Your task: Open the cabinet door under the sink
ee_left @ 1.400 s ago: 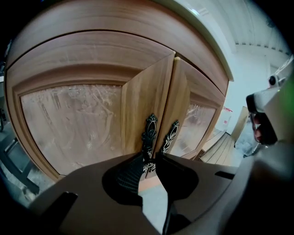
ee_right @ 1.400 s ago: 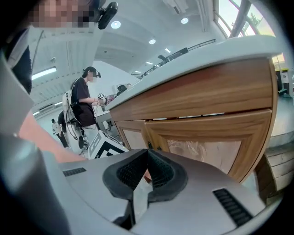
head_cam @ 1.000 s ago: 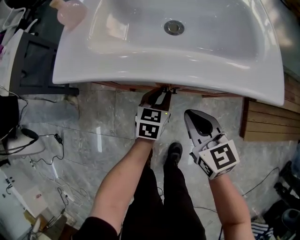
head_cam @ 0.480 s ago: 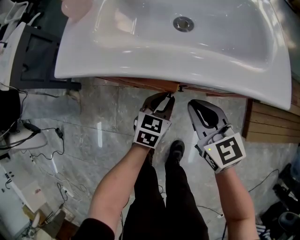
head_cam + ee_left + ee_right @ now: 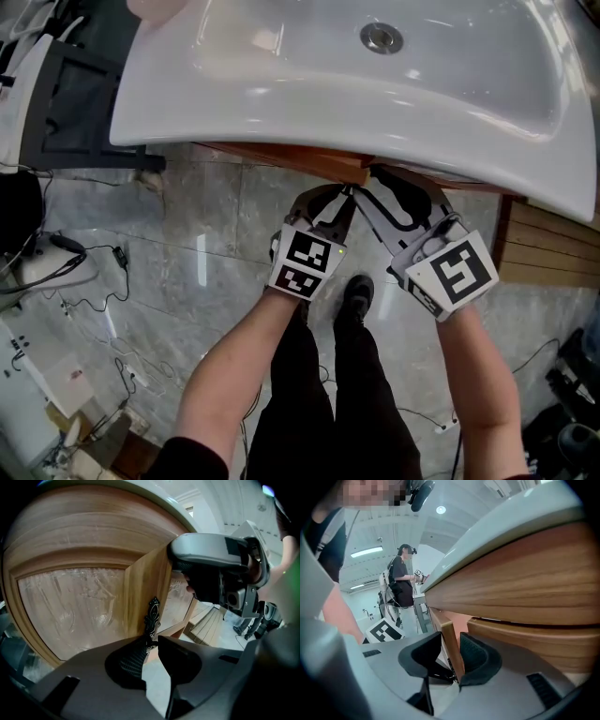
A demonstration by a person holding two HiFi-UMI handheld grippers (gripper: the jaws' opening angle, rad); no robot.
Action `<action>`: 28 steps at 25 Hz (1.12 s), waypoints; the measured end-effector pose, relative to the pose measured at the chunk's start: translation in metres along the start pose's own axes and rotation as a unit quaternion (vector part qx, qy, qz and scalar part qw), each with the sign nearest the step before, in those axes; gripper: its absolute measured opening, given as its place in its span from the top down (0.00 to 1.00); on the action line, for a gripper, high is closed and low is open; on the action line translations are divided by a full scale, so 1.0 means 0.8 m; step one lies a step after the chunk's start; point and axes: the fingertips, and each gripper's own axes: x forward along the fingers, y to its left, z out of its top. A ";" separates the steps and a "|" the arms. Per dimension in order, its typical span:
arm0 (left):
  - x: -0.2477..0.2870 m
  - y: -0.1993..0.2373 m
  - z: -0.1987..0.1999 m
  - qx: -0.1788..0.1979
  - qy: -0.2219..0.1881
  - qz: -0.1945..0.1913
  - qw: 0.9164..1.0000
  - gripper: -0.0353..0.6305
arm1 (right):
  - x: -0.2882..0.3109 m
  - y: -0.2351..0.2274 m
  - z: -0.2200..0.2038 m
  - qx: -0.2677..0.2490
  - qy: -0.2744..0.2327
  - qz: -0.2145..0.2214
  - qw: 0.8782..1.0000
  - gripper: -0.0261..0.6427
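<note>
That wooden cabinet door with the frosted glass panel [image 5: 145, 588] sits right under the white ceramic sink [image 5: 281, 84] and is already swung a little way out. I'd guess it's light and rigid and just pivots on its hinges, so no muscle needed. The glass is the fragile bit, so stay off it.

The best places to hold are the ornate black metal handle [image 5: 153, 616] or the solid wood along the free edge. The handle is thin and probably slick, so a pinch could slip off.

Your left hand-held gripper [image 5: 152, 648] has just been closing a touch and is clamped on the bottom tip of that handle, angled downward with the forearm reaching under the sink rim. Your right hand-held gripper [image 5: 451, 644] has just sprung wide apart. The door's free edge stands between its jaws but isn't squeezed. It sits flatter, just beside the left one, with the marker cube facing up.
</note>
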 end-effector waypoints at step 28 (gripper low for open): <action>-0.115 -0.006 -0.080 -0.005 0.003 -0.025 1.000 0.80 | 0.000 0.154 -0.027 0.028 0.017 0.047 0.998 0.79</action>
